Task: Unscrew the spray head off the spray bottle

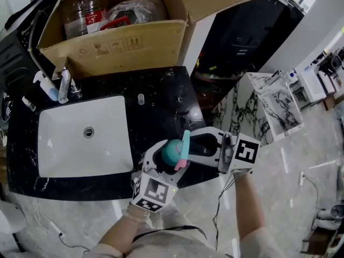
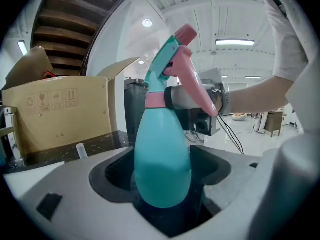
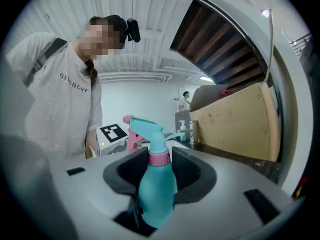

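Left claw (image 2: 162, 181) clamped on teal spray bottle (image 2: 161, 144) body, right claw (image 3: 160, 168) closed on spray head (image 3: 147, 129) at its pink collar, over black worktop (image 1: 161, 98) edge.

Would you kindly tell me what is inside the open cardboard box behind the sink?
A clear plastic bottle with a red label and a crumpled clear bag over something red; they cover whatever lies beneath.

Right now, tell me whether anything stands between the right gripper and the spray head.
Nothing visible does. The right gripper has its jaws on either side of the spray head, pads against the pink collar. The left gripper clamps the spray bottle lower down, clear of that collar.
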`<state>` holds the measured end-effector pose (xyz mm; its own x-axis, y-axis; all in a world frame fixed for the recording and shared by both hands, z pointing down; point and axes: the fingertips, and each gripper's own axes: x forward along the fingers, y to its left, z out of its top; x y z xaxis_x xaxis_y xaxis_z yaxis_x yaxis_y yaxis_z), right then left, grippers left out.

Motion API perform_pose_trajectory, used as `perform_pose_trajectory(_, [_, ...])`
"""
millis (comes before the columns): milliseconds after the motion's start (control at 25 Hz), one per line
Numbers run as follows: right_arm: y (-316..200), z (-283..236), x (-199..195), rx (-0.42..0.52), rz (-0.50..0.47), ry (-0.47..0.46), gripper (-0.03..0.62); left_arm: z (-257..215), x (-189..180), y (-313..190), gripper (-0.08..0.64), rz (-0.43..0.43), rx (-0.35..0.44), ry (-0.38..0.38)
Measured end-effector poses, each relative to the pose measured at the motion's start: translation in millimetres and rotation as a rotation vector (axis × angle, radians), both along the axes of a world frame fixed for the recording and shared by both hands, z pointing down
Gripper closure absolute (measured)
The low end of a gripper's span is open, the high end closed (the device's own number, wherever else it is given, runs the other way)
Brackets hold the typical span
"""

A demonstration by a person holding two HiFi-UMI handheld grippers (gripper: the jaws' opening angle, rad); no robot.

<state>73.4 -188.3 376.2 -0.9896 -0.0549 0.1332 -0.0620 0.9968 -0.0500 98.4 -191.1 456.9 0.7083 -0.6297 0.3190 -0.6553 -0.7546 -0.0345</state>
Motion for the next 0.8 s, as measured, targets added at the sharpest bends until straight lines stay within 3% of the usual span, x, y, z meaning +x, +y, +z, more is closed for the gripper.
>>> perform_pose_trajectory(120, [-2, 0, 8, -0.005, 0.120, -0.028, 0.369, 0, 0, 0, 0.207, -0.007, -0.003, 0.003])
perform_pose_trajectory(320, [9, -8, 40, -0.021, 0.401, -0.141, 0.362, 1, -1, 0, 0.207, -0.015, -0.007, 0.010])
perform_pose_trajectory(480, [26, -21, 34, -0.039, 0.492, -0.192, 0.349, 2, -2, -1, 0.207, -0.027, -0.010, 0.014])
perform_pose_trajectory(800, [16, -12, -1, 0.014, 0.657, -0.028, 0.299, 2, -2, -1, 0.209, -0.038, -0.012, 0.019])
